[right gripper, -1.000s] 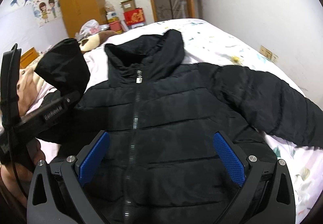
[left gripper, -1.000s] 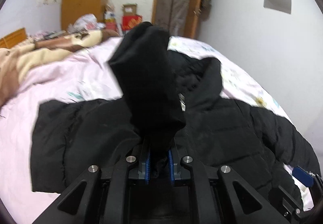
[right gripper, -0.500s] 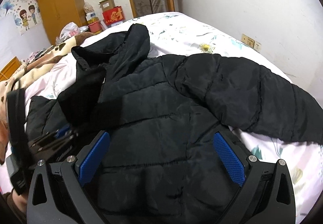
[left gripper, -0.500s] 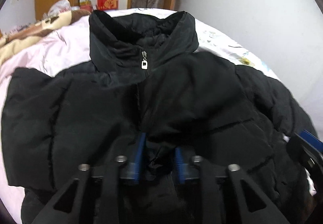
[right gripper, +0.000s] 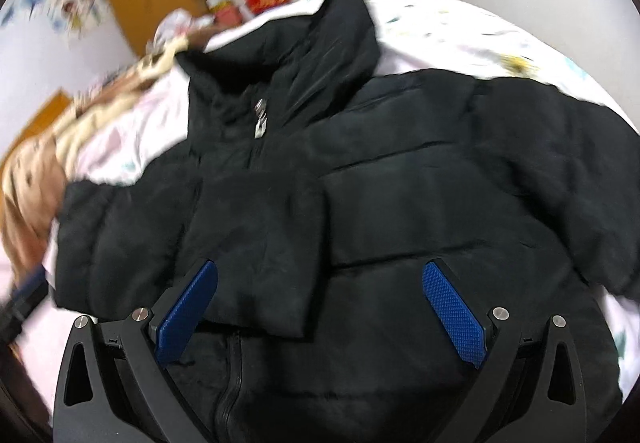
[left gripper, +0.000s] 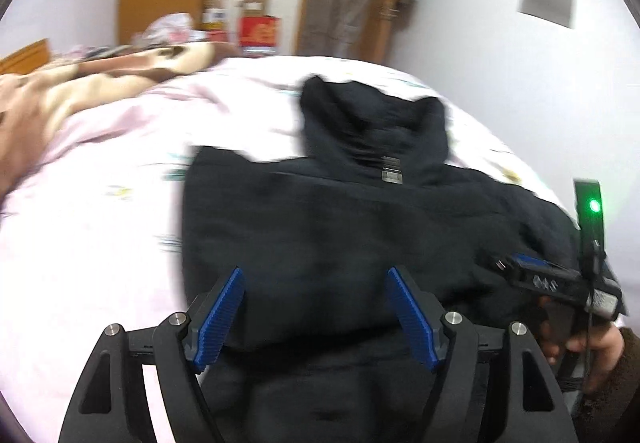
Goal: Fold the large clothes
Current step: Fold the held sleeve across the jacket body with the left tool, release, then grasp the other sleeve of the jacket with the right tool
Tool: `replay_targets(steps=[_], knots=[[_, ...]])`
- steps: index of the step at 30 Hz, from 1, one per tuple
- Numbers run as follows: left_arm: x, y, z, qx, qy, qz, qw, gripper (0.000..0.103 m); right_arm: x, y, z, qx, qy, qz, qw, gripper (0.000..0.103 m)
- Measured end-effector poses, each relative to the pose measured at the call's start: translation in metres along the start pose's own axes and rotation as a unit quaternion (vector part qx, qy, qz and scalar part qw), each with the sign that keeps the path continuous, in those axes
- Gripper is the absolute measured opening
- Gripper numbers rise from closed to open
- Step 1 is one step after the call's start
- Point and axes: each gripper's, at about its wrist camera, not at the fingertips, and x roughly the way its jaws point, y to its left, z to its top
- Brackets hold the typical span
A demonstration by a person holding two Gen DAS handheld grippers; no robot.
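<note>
While the black puffer jacket point(right gripper: 400, 183) lies spread front-up on the pink bed sheet point(left gripper: 100, 203), filling the middle of both frames, one sleeve point(right gripper: 240, 243) sits folded across its chest at centre left of the right wrist view; the left tongs point(left gripper: 316, 319) have just been opening and now stand apart above the fabric, pads clear. The right tongs point(right gripper: 320, 315) gape wide and empty over the jacket's lower front; the other hand point(left gripper: 592, 351) shows at lower right of the left view.

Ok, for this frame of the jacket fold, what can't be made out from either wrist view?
- Jacket hem: both views, hidden behind the left gripper and the right gripper.
- Right sleeve's cuff: right wrist view, cut off by the picture's edge.
- Zipper pull: both views, motion blur smears its markings.
- Boxes by the doorway: left wrist view, too blurred to read.
</note>
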Motion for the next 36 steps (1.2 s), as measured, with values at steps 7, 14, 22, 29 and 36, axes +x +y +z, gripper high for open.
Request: replay_targets(steps=[7,14,22,29,36], knots=[[0.022,0.043,0.010,-0.046,0.035,0.039,0.9976,0.074,0.022,0.013,-0.002,0.011,0.046,0.017,0.999,0.011],[0.034,0.033,0.016,-0.037,0.021,0.037,0.9984,0.074,-0.027,0.004,0.013,-0.015,-0.033,-0.016,0.999,0.005],[0.085,0.002,0.021,0.002,0.062,0.053,0.9966,0.074,-0.037,-0.027,0.023,-0.009,-0.052,-0.089,0.995,0.005],[0.122,-0.001,0.021,0.004,0.099,0.072,0.9925,0.074,-0.005,-0.039,0.018,-0.023,-0.026,-0.124,0.992,0.005],[0.135,-0.002,0.017,0.009,0.111,0.082,0.9904,0.081,0.010,-0.048,0.014,-0.033,-0.011,-0.148,0.988,0.009]])
